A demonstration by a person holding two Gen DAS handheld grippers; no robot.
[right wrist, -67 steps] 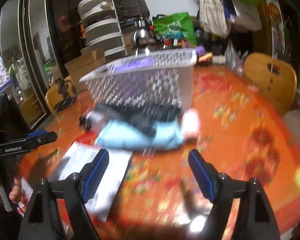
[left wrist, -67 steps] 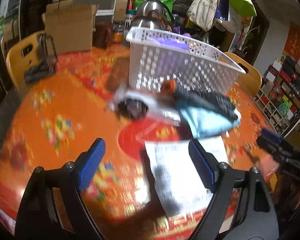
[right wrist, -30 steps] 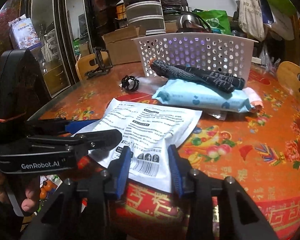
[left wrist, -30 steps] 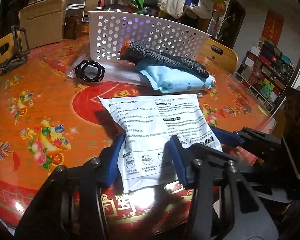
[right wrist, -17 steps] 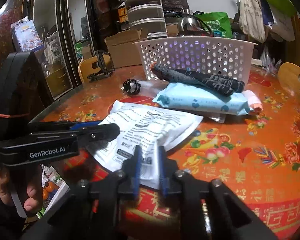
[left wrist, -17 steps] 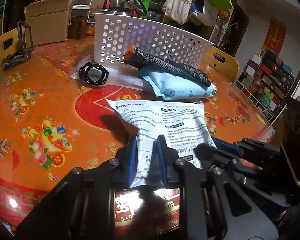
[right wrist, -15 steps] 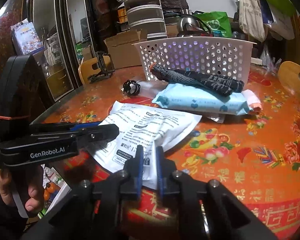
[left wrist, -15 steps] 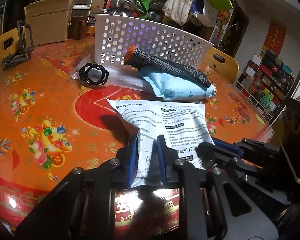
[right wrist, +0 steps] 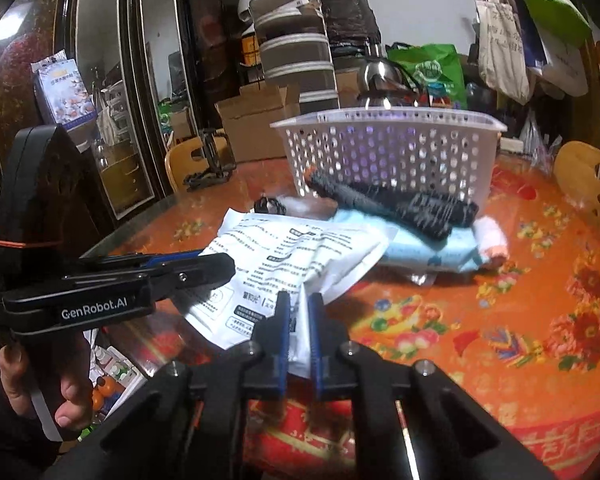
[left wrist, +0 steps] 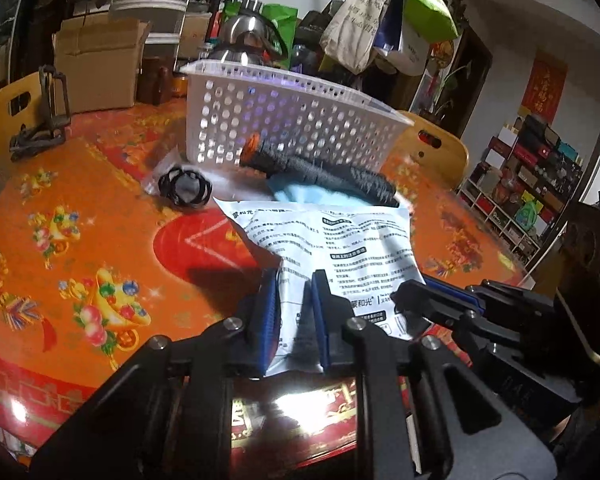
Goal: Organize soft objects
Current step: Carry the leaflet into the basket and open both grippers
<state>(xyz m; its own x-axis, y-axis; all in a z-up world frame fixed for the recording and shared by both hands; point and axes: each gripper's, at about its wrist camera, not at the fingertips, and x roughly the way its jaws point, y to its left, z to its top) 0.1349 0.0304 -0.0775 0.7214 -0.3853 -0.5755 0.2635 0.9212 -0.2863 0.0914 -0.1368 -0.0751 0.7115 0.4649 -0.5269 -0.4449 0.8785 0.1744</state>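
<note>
Dim room, fisheye warp, tabletop glare

Cluttered room: cardboard boxes [left wrist: 96, 68], mirrored wardrobe [right wrist: 140, 92], wooden chair [left wrist: 436, 152].

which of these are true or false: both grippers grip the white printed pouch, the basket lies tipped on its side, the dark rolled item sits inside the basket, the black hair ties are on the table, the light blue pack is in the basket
1. Both the left gripper and the right gripper grip the white printed pouch. True.
2. The white perforated basket lies tipped on its side. False: it stands upright.
3. The dark rolled item sits inside the basket. False: it lies outside, in front of it.
4. The black hair ties are on the table. True.
5. The light blue pack is in the basket. False: it lies on the table.
</note>
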